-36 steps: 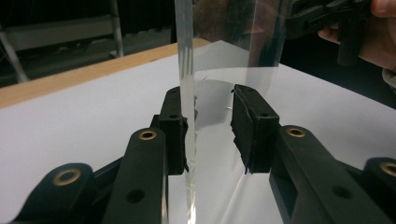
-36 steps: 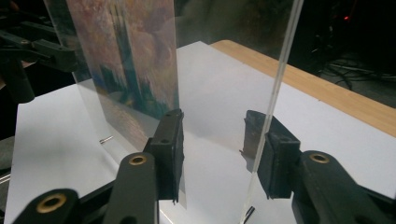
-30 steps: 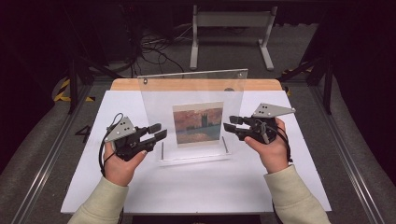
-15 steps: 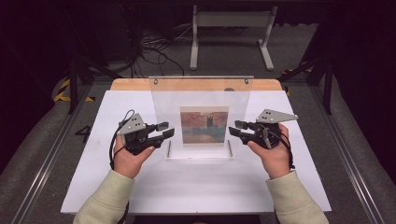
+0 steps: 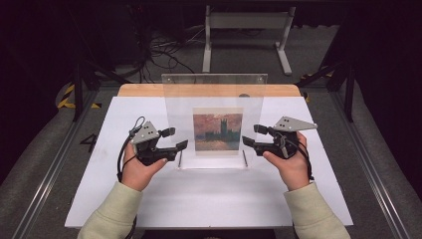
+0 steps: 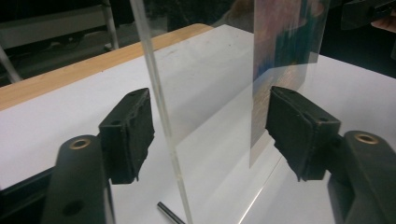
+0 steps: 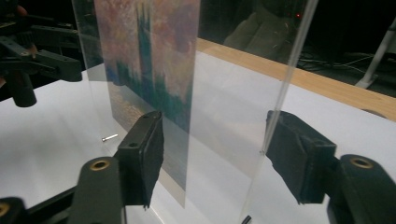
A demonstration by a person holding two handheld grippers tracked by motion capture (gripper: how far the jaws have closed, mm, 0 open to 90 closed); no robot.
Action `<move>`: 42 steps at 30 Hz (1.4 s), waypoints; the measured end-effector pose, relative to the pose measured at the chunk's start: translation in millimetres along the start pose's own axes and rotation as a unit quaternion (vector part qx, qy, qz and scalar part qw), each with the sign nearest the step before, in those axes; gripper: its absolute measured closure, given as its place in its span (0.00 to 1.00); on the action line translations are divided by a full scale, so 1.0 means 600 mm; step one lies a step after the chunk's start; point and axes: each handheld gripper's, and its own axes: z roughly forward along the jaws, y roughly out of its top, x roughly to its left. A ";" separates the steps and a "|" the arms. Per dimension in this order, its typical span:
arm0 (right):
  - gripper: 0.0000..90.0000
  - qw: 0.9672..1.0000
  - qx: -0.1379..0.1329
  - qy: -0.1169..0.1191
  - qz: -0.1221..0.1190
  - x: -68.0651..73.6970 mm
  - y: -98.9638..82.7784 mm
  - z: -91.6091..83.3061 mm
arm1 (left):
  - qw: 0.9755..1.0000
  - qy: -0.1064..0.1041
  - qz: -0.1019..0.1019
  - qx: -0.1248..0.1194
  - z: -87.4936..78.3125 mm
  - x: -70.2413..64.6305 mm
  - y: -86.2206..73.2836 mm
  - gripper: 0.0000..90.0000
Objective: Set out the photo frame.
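A clear acrylic picture stand (image 5: pixel 214 94) is upright on the white tabletop (image 5: pixel 209 199), with a reddish painting print (image 5: pixel 217 131) inside it. My left gripper (image 5: pixel 178 138) sits at its left edge and my right gripper (image 5: pixel 250 135) at its right edge. Both pairs of jaws have just been opening. In the left gripper view the panel's edge (image 6: pixel 161 116) runs between the open pads (image 6: pixel 128 135) without touching them. In the right gripper view the panel edge (image 7: pixel 285 93) and print (image 7: pixel 149 60) also stand between spread pads (image 7: pixel 142 154).
Two small metal pins (image 5: pixel 179 158) (image 5: pixel 245 158) lie at the foot of the stand. A wooden strip (image 5: pixel 149 90) borders the table's far side. Beyond it a metal frame stand (image 5: pixel 246 30) and cables (image 5: pixel 164 50) sit on the dark floor.
The stand went from leaning back to upright and sits a little farther from me. Both grippers' jaws have spread apart from its side edges. The hands stayed about where they were.
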 end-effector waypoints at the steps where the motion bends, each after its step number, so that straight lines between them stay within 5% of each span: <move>1: 0.38 1.000 0.000 -0.001 0.000 -0.001 -0.001 -0.002 | 1.000 0.005 0.003 -0.001 -0.004 0.000 0.001 0.34; 7: 0.33 1.000 -0.011 -0.008 0.001 0.000 -0.001 -0.025 | 1.000 0.021 0.006 -0.005 -0.028 -0.004 0.003 0.27; 11: 0.31 1.000 -0.011 -0.014 -0.012 0.004 -0.004 -0.049 | 0.998 0.053 0.018 0.013 -0.054 -0.010 0.005 0.23; 26: 0.26 1.000 0.007 -0.011 -0.018 0.011 -0.045 -0.124 | 0.998 0.048 0.029 0.025 -0.118 -0.041 -0.014 0.19; 42: 0.25 1.000 0.016 -0.018 0.010 -0.005 -0.113 -0.143 | 0.999 0.026 -0.008 0.031 -0.148 -0.026 -0.104 0.15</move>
